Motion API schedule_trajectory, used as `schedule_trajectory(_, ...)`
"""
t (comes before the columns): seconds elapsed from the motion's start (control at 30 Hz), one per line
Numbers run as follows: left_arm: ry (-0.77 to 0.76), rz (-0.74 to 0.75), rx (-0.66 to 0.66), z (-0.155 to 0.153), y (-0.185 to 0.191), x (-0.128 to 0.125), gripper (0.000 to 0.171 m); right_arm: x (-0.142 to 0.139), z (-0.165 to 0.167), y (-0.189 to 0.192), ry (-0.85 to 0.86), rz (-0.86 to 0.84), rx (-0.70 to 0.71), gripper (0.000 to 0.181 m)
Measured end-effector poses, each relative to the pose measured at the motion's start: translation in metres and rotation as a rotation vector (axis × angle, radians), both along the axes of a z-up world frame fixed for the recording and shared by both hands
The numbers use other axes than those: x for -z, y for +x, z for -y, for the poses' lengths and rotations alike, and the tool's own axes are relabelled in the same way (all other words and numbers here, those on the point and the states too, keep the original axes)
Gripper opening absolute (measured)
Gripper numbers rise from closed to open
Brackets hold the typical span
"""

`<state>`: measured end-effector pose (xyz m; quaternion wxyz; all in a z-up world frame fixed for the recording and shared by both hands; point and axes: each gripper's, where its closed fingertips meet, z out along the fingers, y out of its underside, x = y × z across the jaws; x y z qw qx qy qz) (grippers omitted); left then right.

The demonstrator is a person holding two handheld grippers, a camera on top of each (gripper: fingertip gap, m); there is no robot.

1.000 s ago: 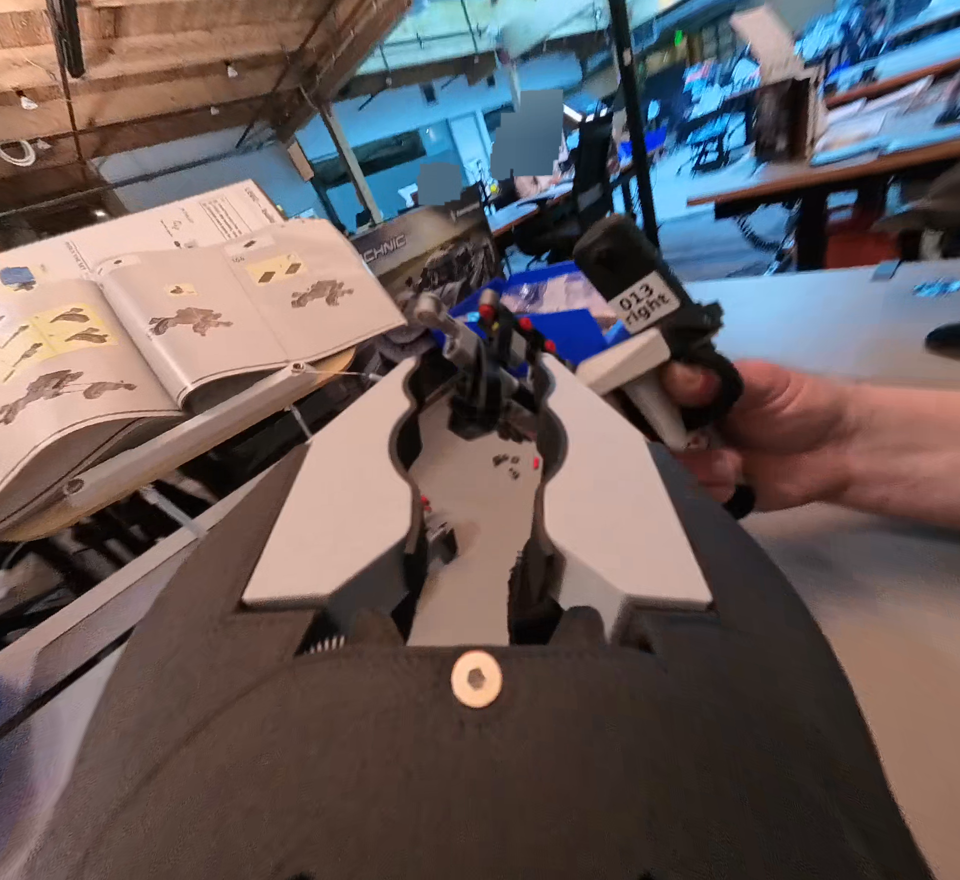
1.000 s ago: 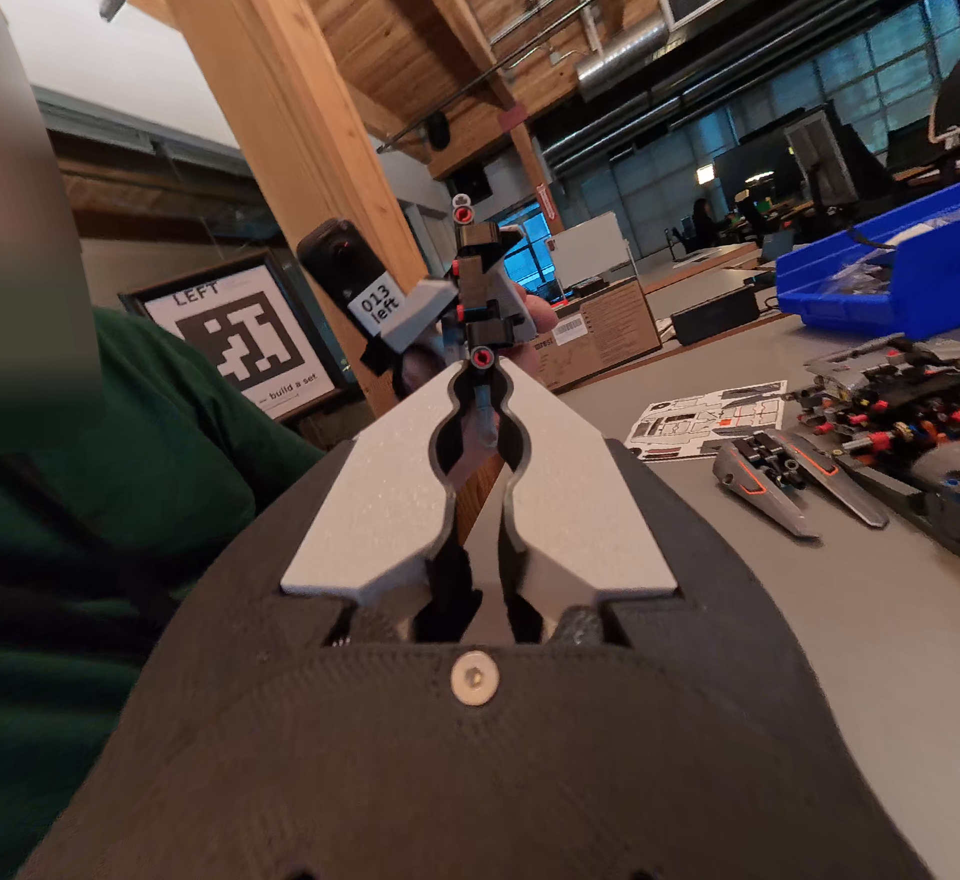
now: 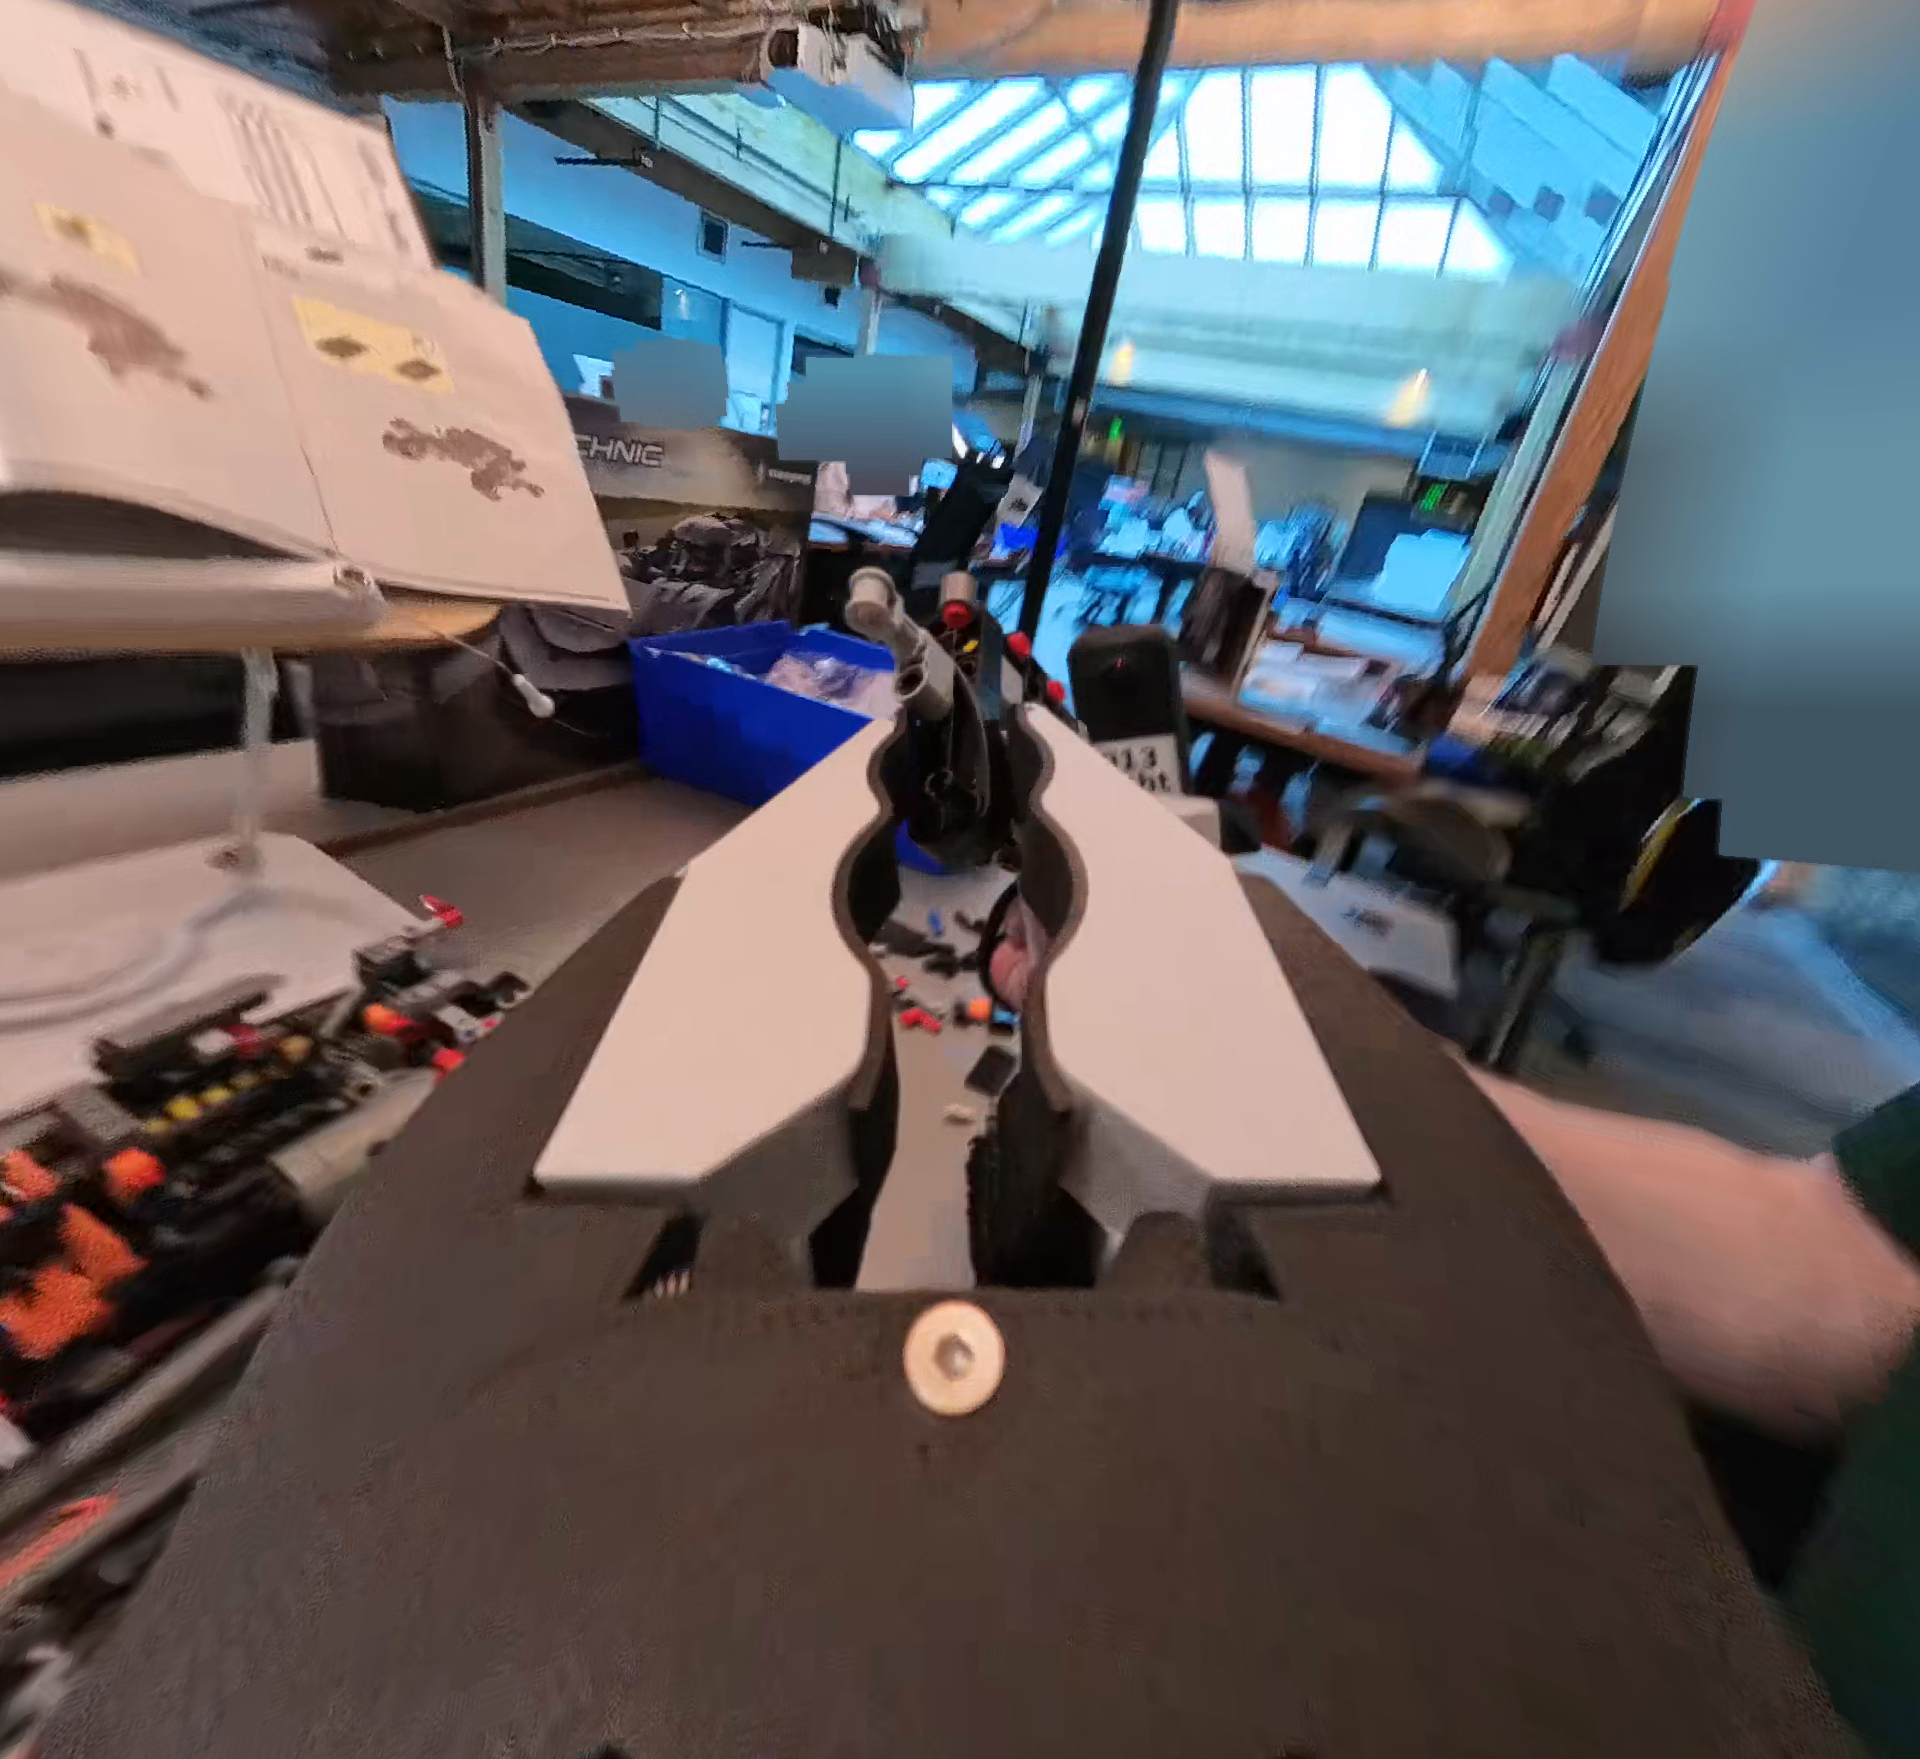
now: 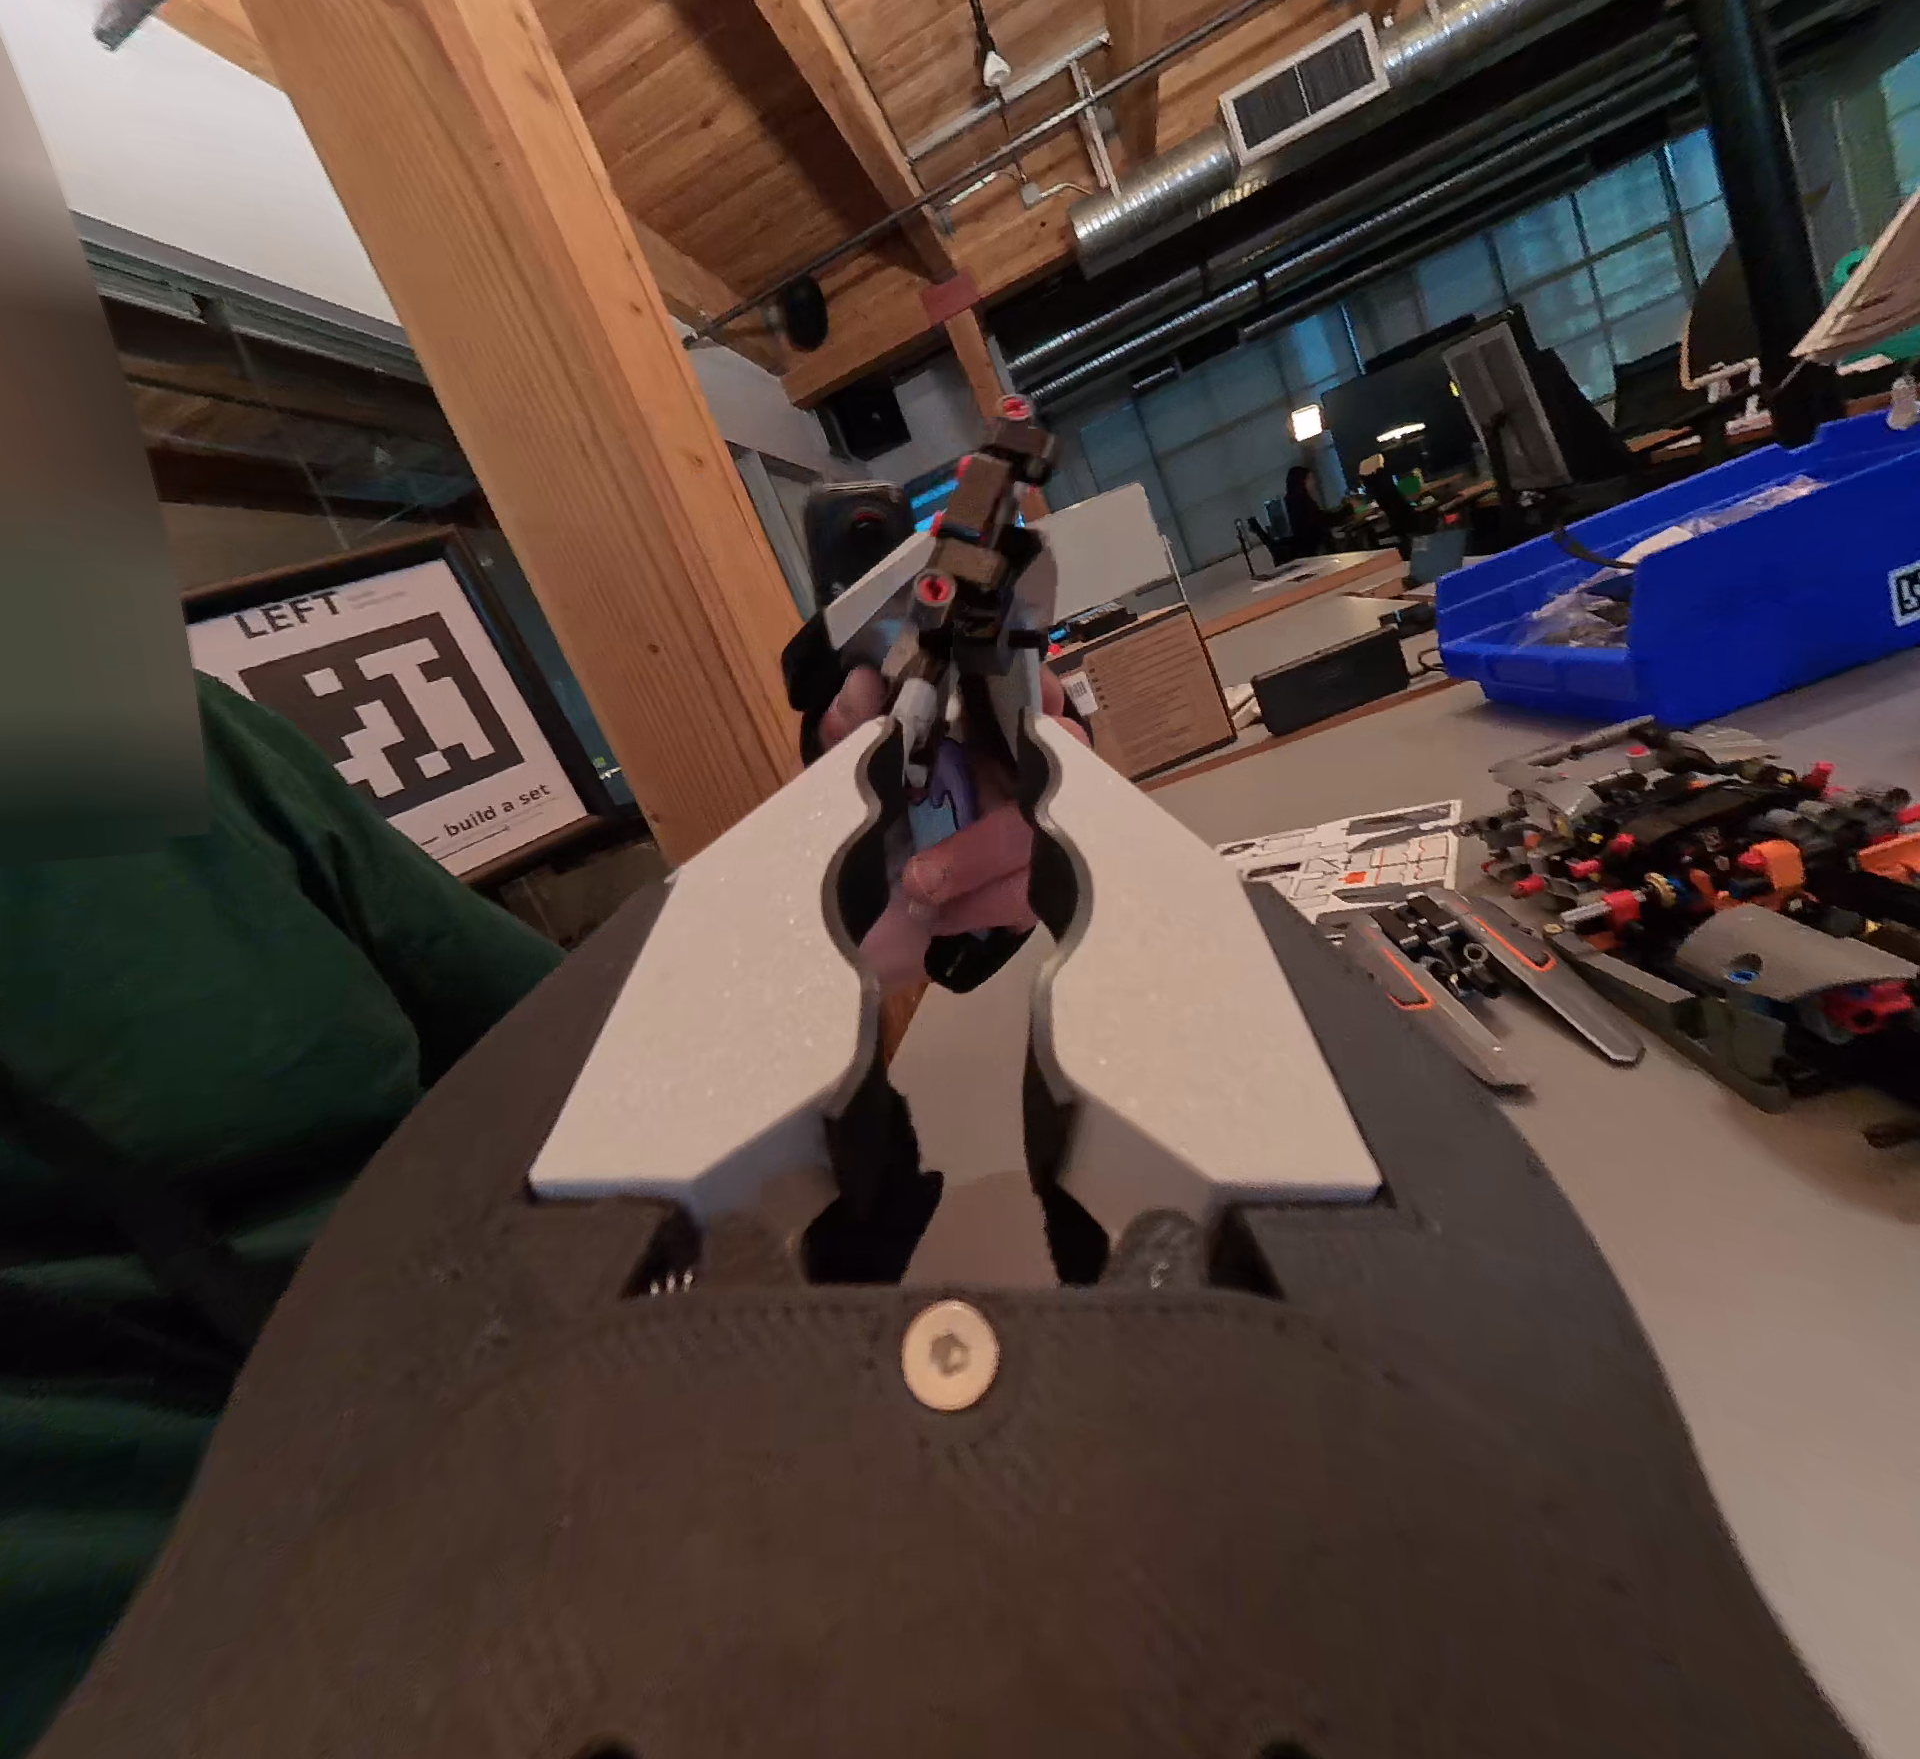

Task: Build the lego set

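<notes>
A small dark lego sub-assembly (image 3: 951,753) with red pins and a grey connector on top is held in the air between both grippers. My left gripper (image 3: 956,733) is shut on its lower body. In the right wrist view the sub-assembly (image 4: 982,546) leans to the right. Its lower end sits between the tips of my right gripper (image 4: 961,727), which is closed onto it with the jaws a little apart. The left gripper's grey finger (image 4: 883,582) shows just beyond it. The right gripper's black body (image 3: 1127,691) shows behind my left gripper's right finger, its own fingers hidden.
An open instruction book (image 3: 312,379) rests on a stand at the left. A blue bin (image 4: 1714,608) stands behind. The partly built orange and black model (image 4: 1714,899), grey panels (image 4: 1455,971) and a sticker sheet (image 4: 1351,862) lie on the grey table. Loose pieces (image 3: 935,971) lie below. My hands' fingertips stand some 6 cm from each other.
The left gripper has swung and tilted up with the sub-assembly, and its jaws stand narrower. The right gripper's jaws stand wider. The sub-assembly now leans right in the right wrist view.
</notes>
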<state>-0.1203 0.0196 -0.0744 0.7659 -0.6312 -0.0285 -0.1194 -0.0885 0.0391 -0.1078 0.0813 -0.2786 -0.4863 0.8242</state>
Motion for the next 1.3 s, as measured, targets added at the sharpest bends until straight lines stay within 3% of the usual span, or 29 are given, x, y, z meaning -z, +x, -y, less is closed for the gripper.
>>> schedule_trajectory(0.07,0.037,0.131,0.013,0.001,-0.014,0.003,0.015,0.003,0.000,-0.003,0.013,0.014,0.014,0.021)
schedule_trajectory(0.17,0.061,0.214,0.001,0.000,-0.024,0.011,0.015,0.009,-0.005,-0.010,0.030,0.054,0.057,0.023)
schedule_trajectory(0.3,0.093,0.229,-0.069,-0.001,-0.034,0.013,0.015,0.013,-0.011,-0.014,-0.010,0.095,0.055,0.027)
schedule_trajectory(0.5,0.082,0.133,-0.159,-0.008,-0.035,0.014,0.015,0.018,-0.004,-0.016,-0.021,0.139,0.000,0.032)
schedule_trajectory(0.57,0.070,0.132,-0.140,-0.014,-0.030,0.017,0.015,0.019,-0.004,-0.017,-0.022,0.149,-0.005,0.028)
schedule_trajectory(0.63,0.052,0.133,-0.120,-0.019,-0.024,0.022,0.015,0.019,-0.007,-0.016,-0.014,0.138,0.017,0.007)
schedule_trajectory(0.83,0.041,0.155,-0.091,-0.020,-0.020,0.026,0.015,0.022,-0.010,-0.018,0.021,0.146,0.050,0.005)
schedule_trajectory(1.3,0.027,0.191,0.145,-0.005,-0.012,0.036,0.030,0.022,-0.009,-0.015,-0.023,0.158,-0.006,0.005)
